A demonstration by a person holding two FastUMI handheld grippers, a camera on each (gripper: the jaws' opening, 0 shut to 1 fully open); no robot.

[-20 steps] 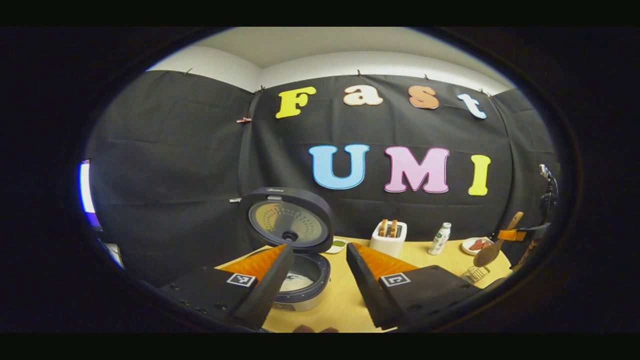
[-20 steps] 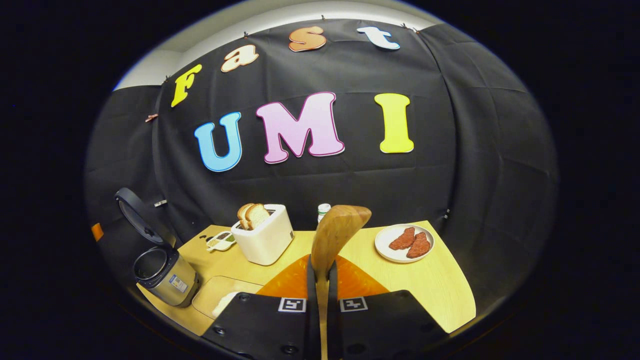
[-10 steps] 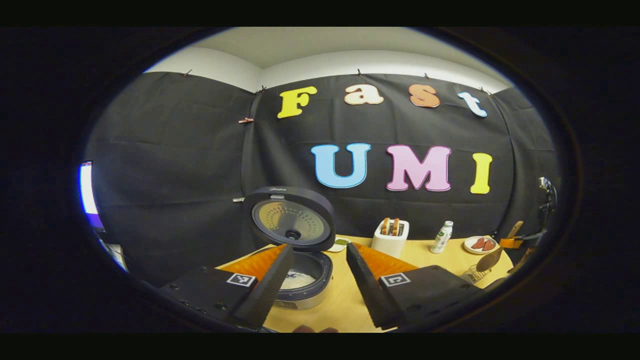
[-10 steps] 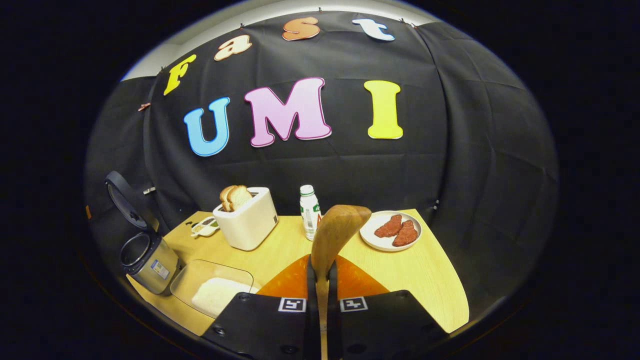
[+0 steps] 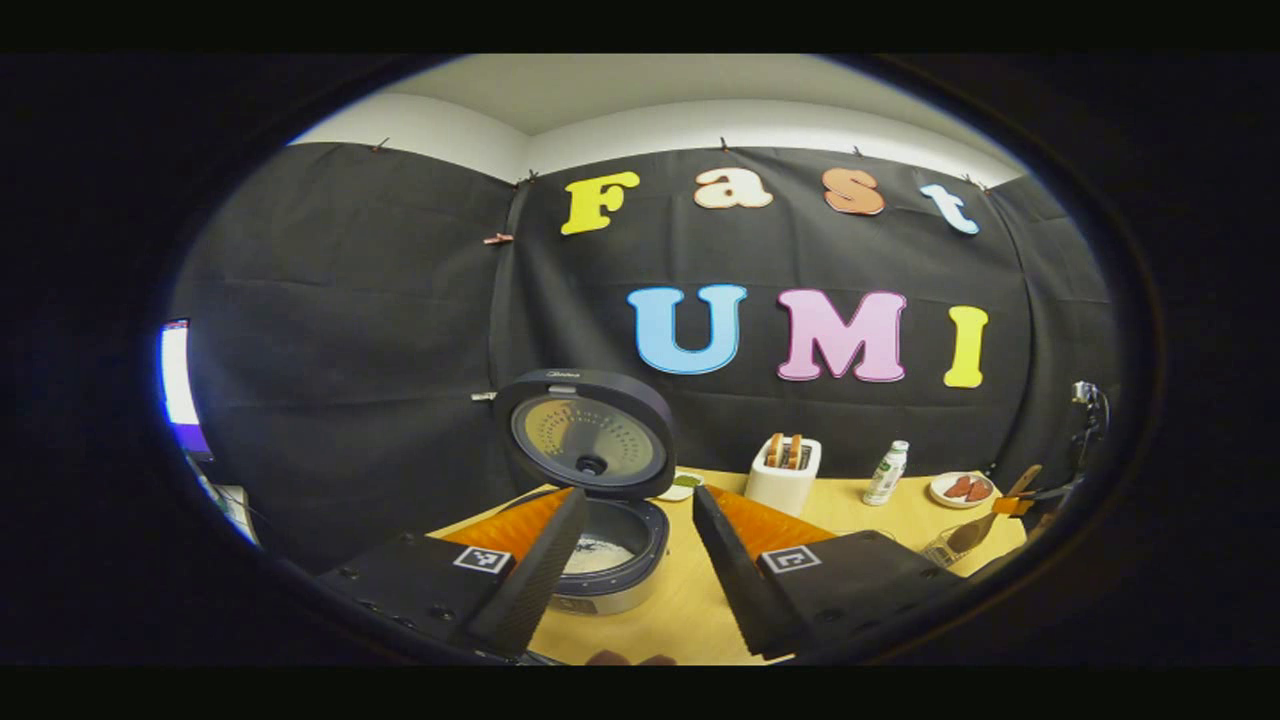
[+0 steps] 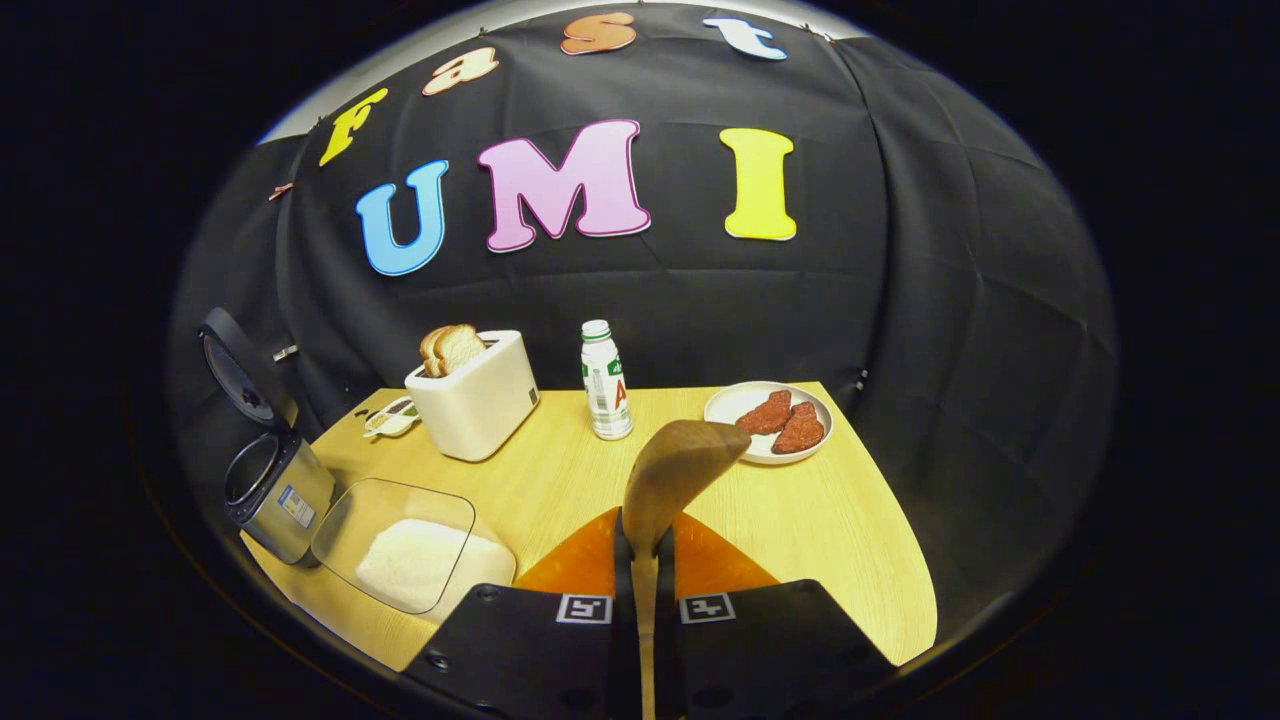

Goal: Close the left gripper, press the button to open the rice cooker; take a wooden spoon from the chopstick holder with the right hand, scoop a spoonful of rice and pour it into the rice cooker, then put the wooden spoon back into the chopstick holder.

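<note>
Spoon (image 6: 665, 480) is held by its handle between the closed jaws of the right gripper (image 6: 646, 570), its bowl raised above the wooden surface (image 6: 850, 530). The left gripper (image 5: 630, 520) is seen with jaws apart before the rice cooker (image 5: 600, 540), whose lid (image 5: 585, 433) stands open. Rice is heaped in a clear container (image 6: 400, 545) beside the cooker.

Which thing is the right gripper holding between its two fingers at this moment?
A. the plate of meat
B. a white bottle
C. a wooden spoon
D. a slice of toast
C: in the right gripper view, the right gripper has both fingers pressed on the handle of the wooden spoon, whose bowl rises in front.
</note>
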